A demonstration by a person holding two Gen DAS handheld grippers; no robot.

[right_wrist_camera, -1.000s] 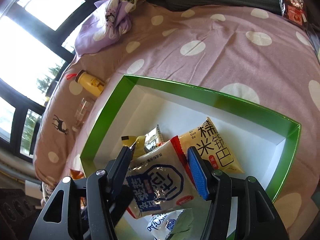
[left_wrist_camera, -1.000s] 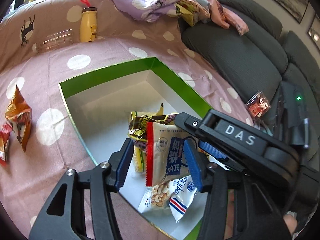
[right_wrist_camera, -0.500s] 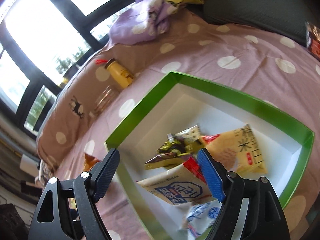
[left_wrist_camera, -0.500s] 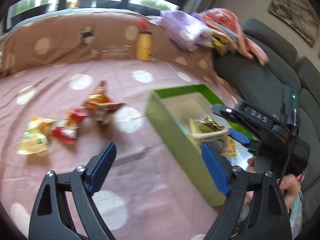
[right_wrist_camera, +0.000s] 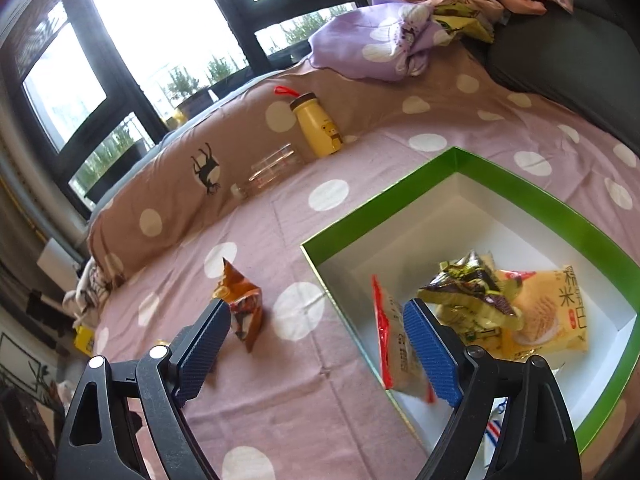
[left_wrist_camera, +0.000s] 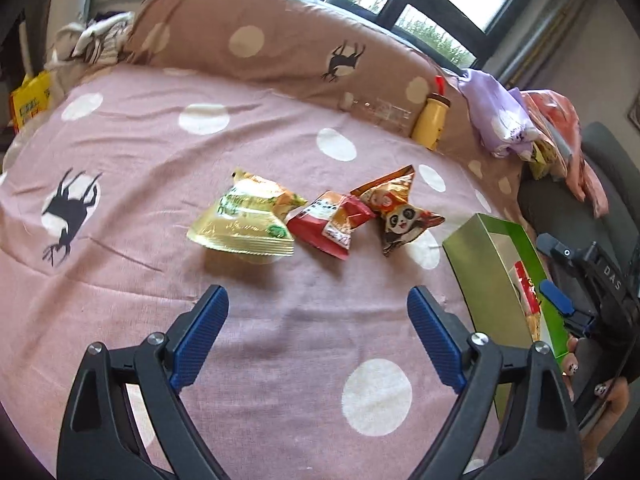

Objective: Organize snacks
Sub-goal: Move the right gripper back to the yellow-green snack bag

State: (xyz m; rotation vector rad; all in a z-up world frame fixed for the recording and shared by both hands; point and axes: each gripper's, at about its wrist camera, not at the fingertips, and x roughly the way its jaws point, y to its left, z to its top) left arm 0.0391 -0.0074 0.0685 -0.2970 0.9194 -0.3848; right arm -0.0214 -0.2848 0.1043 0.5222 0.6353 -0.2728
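Three snack packets lie on the pink dotted cloth in the left wrist view: a yellow-green one (left_wrist_camera: 248,220), a red one (left_wrist_camera: 332,222) and an orange panda one (left_wrist_camera: 396,208). My left gripper (left_wrist_camera: 318,338) is open and empty, a little short of them. The green box (left_wrist_camera: 480,264) stands to its right. In the right wrist view the green box (right_wrist_camera: 400,192) holds several packets, among them a red-edged white one (right_wrist_camera: 396,344) leaning at the near wall and a yellow one (right_wrist_camera: 548,312). My right gripper (right_wrist_camera: 320,348) is open and empty over the box's near left wall. The panda packet (right_wrist_camera: 240,304) stands left of the box.
A yellow bottle (right_wrist_camera: 316,128) and a clear bottle lying down (right_wrist_camera: 268,168) rest against the brown cushion at the back. A purple cloth pile (right_wrist_camera: 380,44) and a grey sofa (right_wrist_camera: 560,52) are at the far right. The right gripper shows in the left wrist view (left_wrist_camera: 576,292).
Both grippers have opened and let go of the red-edged white packet, which now lies in the box. My left gripper has swung left to the three packets on the cloth. The right gripper has drawn back.
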